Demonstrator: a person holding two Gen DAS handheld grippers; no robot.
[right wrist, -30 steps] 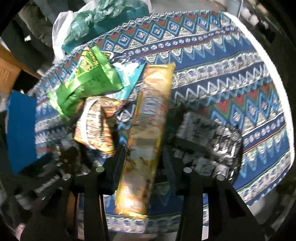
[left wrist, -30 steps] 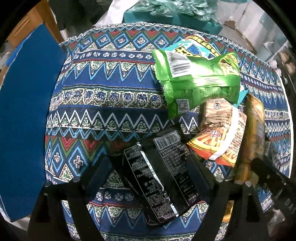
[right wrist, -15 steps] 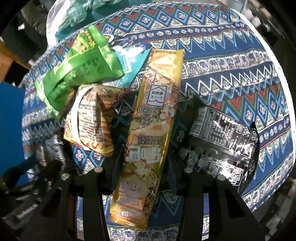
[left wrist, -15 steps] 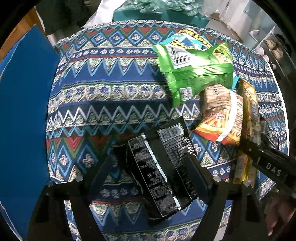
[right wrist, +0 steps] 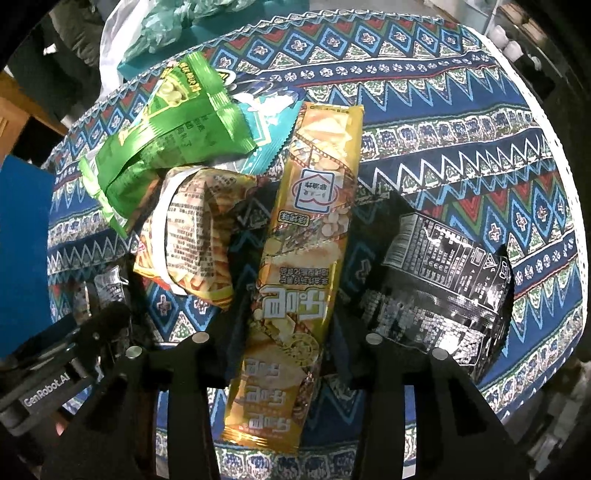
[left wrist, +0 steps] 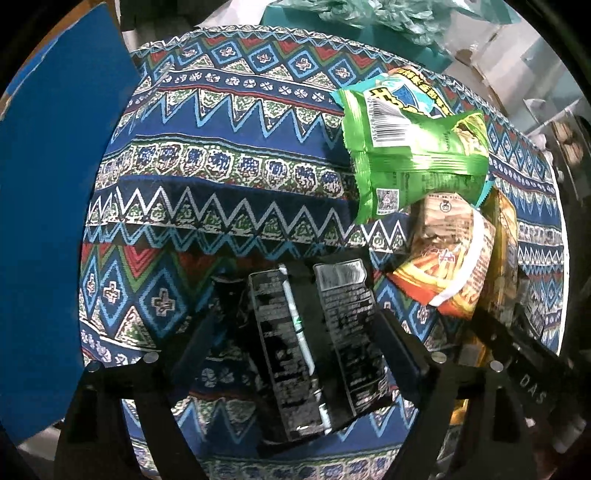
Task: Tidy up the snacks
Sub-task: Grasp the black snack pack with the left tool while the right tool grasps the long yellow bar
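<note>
A black snack bag [left wrist: 314,339] lies between the wide-apart fingers of my left gripper [left wrist: 295,321], which is open around it. My right gripper [right wrist: 295,295] is open around a long golden cracker pack [right wrist: 299,266]. A second black bag [right wrist: 443,291] lies right of the right gripper. Green bags [left wrist: 413,155] [right wrist: 162,136], a teal bag under them [right wrist: 266,122] and an orange noodle snack bag [left wrist: 450,266] [right wrist: 192,240] form a pile between the two grippers. The golden pack also shows in the left wrist view [left wrist: 504,258].
The round table wears a patterned blue cloth [left wrist: 221,177] [right wrist: 461,122]. A blue board [left wrist: 44,206] stands at the table's left. A teal box with a crumpled plastic bag [left wrist: 354,22] sits beyond the far edge. The left gripper's body [right wrist: 55,384] is at the right view's lower left.
Both grippers have moved closer to the table and forward. The black bag and the golden pack now sit deeper between the fingers. The snacks have not shifted.
</note>
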